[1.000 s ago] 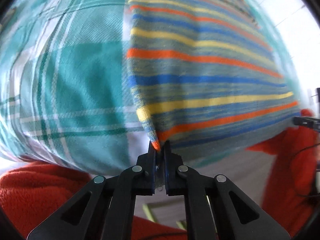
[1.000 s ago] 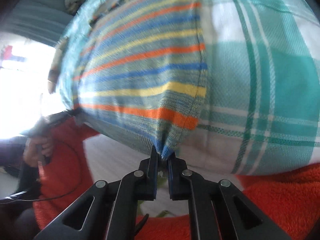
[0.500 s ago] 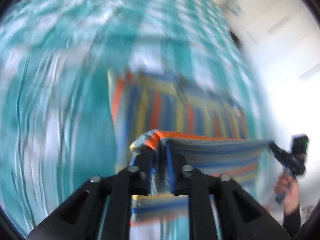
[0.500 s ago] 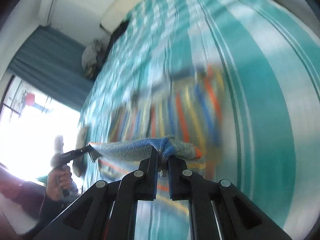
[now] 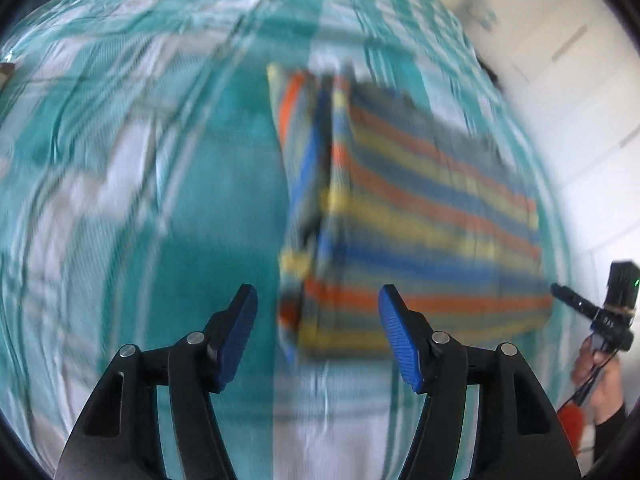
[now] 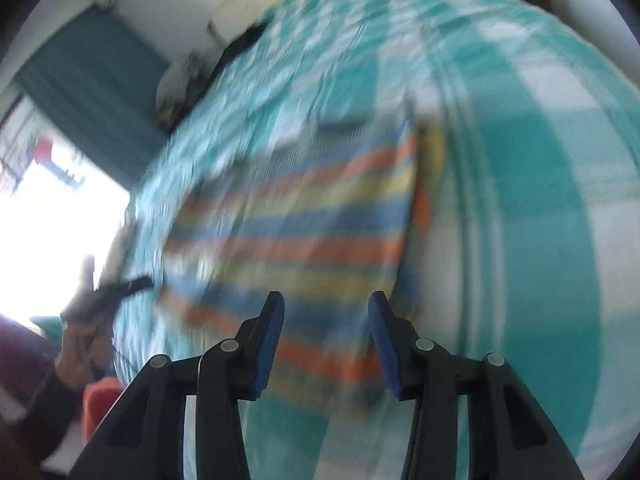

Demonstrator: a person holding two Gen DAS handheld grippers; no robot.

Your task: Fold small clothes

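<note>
One striped cloth point(image 5: 420, 236) lies folded on the teal checked bedsheet point(image 5: 132, 208), a narrow strip of its lower layer showing along one side. Two grippers hover above it, left gripper point(image 5: 318, 336) and right gripper point(image 6: 326, 340), each spread wide, holding nothing

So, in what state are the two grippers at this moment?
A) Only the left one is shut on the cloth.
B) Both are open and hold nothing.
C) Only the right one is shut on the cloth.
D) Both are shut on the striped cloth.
B: the left gripper and the right gripper both show a wide gap between their blue pads, with nothing between them, and the striped cloth lies on the checked bedsheet.
</note>
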